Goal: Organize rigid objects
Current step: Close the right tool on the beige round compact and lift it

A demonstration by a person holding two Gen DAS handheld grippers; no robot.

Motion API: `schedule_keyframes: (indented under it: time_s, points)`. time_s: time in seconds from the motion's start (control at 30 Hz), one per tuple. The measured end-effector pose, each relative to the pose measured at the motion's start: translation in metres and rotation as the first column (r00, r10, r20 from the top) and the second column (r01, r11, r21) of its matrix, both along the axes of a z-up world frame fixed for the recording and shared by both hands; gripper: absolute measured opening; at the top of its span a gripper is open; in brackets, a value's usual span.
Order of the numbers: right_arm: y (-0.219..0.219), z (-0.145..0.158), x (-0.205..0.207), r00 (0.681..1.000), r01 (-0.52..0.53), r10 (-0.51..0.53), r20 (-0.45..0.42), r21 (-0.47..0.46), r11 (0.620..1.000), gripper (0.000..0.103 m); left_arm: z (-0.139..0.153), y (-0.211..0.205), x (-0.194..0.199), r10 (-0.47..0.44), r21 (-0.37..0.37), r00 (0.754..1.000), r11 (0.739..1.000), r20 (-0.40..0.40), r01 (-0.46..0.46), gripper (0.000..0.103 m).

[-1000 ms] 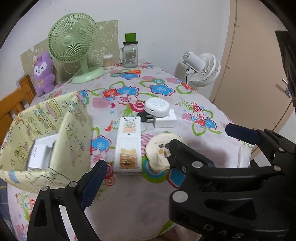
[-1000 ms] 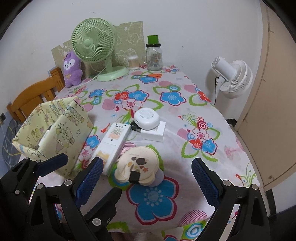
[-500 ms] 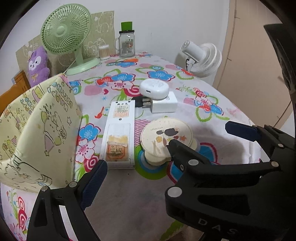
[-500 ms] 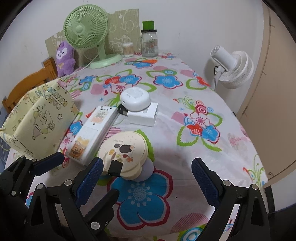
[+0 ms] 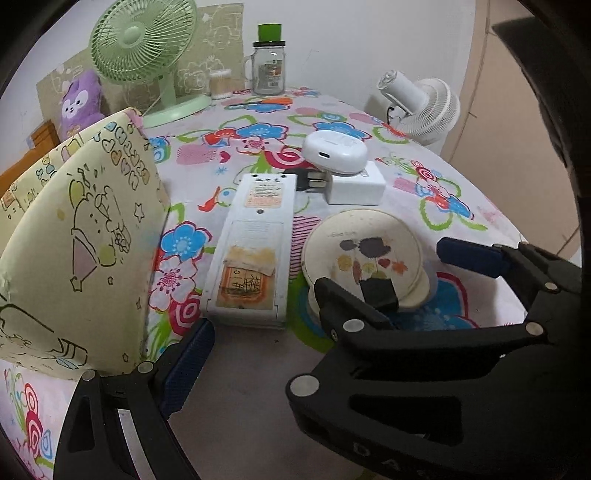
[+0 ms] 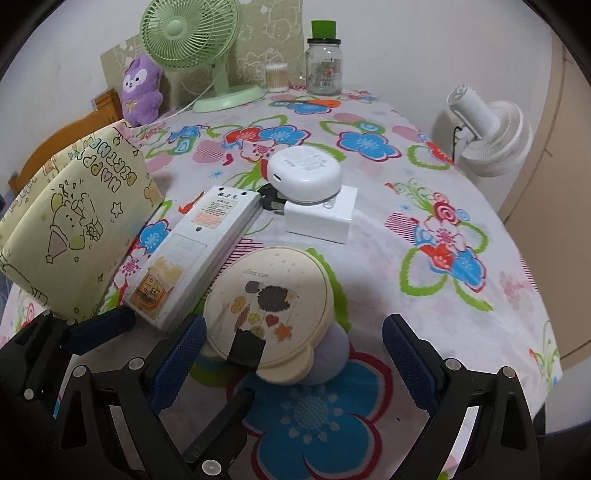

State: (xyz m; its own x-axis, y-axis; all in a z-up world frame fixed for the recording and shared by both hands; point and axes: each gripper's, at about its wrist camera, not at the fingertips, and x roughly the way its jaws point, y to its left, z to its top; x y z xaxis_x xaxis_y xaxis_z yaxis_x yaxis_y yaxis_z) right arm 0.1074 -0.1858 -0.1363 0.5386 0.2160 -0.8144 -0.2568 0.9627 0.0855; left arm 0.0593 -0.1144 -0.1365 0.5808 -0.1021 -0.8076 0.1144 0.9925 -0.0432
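A long white remote (image 5: 251, 251) (image 6: 192, 254) lies face down on the flowered tablecloth. To its right is a round cream case (image 5: 365, 254) (image 6: 269, 306) with a leaf print and a black clasp. Beyond them a white rounded case (image 5: 334, 151) (image 6: 304, 173) rests on a white plug adapter (image 5: 354, 188) (image 6: 321, 218). My left gripper (image 5: 295, 332) is open just short of the remote's near end. Its right finger is hidden behind the right gripper in the left wrist view. My right gripper (image 6: 293, 325) (image 5: 384, 269) is open, straddling the near side of the cream case without touching it.
A yellow printed fabric box (image 5: 74, 240) (image 6: 74, 229) stands at the left beside the remote. At the back are a green fan (image 6: 188, 33), a glass jar (image 6: 324, 62), a swab tub (image 6: 277, 77) and a purple plush (image 6: 142, 92). A white fan (image 6: 487, 136) stands past the table's right edge.
Both grippers have sunk toward the table, so the remote and the cream case look larger and nearer. The jaws stand as wide as before. No object has moved.
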Motion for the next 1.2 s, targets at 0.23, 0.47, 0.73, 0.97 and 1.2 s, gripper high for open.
schedule_keyframes:
  time_s: [0.23, 0.47, 0.73, 0.97, 1.2]
  points:
    - [0.009, -0.002, 0.006, 0.999, -0.043, 0.043, 0.003, 0.011, 0.999, 0.098, -0.002, 0.006, -0.001, 0.038, 0.015, 0.999, 0.999, 0.012, -0.038, 0.095]
    - [0.011, -0.002, 0.003, 0.997, -0.070, 0.069, 0.028, 0.026, 0.997, 0.083, -0.002, 0.007, -0.004, 0.042, 0.004, 0.999, 0.999, 0.012, -0.042, 0.099]
    - [0.002, 0.001, 0.004, 0.998, -0.049, 0.047, 0.040, 0.057, 0.997, 0.038, 0.002, 0.007, -0.006, 0.047, -0.055, 0.999, 0.997, -0.001, -0.047, 0.101]
    - [-0.006, 0.002, 0.006, 0.998, -0.036, 0.035, 0.054, 0.030, 0.999, 0.024, 0.005, -0.007, -0.001, 0.059, 0.020, 0.998, 0.998, 0.027, -0.059, 0.099]
    - [-0.014, 0.006, 0.011, 0.998, -0.029, 0.028, 0.062, 0.014, 0.999, 0.012, 0.007, -0.007, 0.018, 0.120, 0.080, 0.993, 0.989, 0.015, -0.121, 0.097]
